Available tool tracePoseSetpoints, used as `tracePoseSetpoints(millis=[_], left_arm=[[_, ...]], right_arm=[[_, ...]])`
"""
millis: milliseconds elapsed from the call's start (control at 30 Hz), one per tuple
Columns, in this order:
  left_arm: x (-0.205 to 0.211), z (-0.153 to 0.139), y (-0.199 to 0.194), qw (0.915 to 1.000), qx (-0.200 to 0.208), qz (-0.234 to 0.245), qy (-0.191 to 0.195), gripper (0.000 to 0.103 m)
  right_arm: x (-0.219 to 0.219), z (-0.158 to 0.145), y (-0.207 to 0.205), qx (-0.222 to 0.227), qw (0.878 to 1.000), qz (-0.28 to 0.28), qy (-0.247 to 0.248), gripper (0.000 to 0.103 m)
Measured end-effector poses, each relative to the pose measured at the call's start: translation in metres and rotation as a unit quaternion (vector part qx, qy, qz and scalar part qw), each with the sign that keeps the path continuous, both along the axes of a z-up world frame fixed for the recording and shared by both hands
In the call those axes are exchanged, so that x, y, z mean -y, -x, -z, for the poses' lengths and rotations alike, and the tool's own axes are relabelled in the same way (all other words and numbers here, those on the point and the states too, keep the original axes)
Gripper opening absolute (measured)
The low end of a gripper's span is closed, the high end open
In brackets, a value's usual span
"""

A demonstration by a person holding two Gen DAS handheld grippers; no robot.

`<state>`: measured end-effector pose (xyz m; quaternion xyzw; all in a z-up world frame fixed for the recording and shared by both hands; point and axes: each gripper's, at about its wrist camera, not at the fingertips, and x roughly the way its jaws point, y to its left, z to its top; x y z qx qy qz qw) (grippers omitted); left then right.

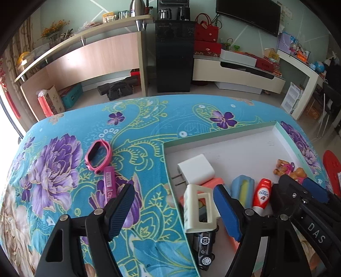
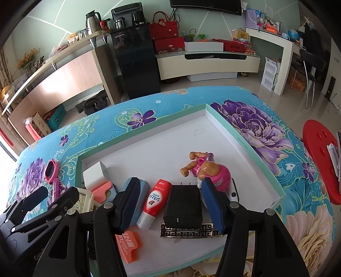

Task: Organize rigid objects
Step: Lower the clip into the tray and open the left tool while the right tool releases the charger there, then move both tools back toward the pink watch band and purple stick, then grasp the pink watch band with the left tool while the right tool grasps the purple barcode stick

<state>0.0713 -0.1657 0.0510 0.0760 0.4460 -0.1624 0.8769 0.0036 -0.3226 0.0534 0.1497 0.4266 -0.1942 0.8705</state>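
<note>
The shallow white tray (image 2: pixel 245 147) with a mint rim sits on floral cloth (image 1: pixel 149 119). Left gripper (image 1: pixel 174 213) stands apart over the tray's left edge, nothing pinched. Right gripper (image 2: pixel 170 202) stands apart, a boxy black charger (image 2: pixel 183 204) between its pads, untouched. Only the left view shows the toy car (image 1: pixel 204 247); only the right, the patterned metal buckle (image 2: pixel 187 231). The tray's far half lies bare.

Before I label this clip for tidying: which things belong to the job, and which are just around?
Job: white box; inside it white charger, red tube, black charger, toy dog; still out, pink watch, purple case.
Around: red stool, TV.
</note>
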Motion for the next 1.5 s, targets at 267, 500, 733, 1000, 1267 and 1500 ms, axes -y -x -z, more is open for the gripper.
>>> tracePoseSetpoints(millis=[267,500,733,1000,1267,1500], left_arm=[[-0.025,0.001,-0.011,0.9988,0.003,-0.047,-0.015,0.096],[-0.062,0.001,-0.025,0.9948,0.002,-0.1,-0.019,0.098],[-0.122,0.004,-0.043,0.9859,-0.005,-0.166,-0.021,0.098],[-0.166,0.014,-0.073,0.9801,-0.039,-0.192,-0.03,0.098],[-0.197,0.031,-0.104,0.977,-0.061,-0.199,-0.044,0.098],[-0.199,0.034,-0.121,0.9817,-0.059,-0.179,-0.029,0.098]], right_arm=[[-0.013,0.001,-0.009,0.0,1.0,-0.02,-0.001,0.077],[-0.037,-0.004,-0.021,0.01,0.999,-0.05,0.003,0.077],[-0.079,-0.007,-0.038,0.027,0.993,-0.114,-0.012,0.076],[-0.129,-0.002,-0.067,0.027,0.982,-0.182,-0.036,0.076],[-0.18,0.028,-0.106,-0.027,0.972,-0.232,-0.028,0.074],[-0.199,0.057,-0.131,-0.066,0.967,-0.246,-0.02,0.066]])
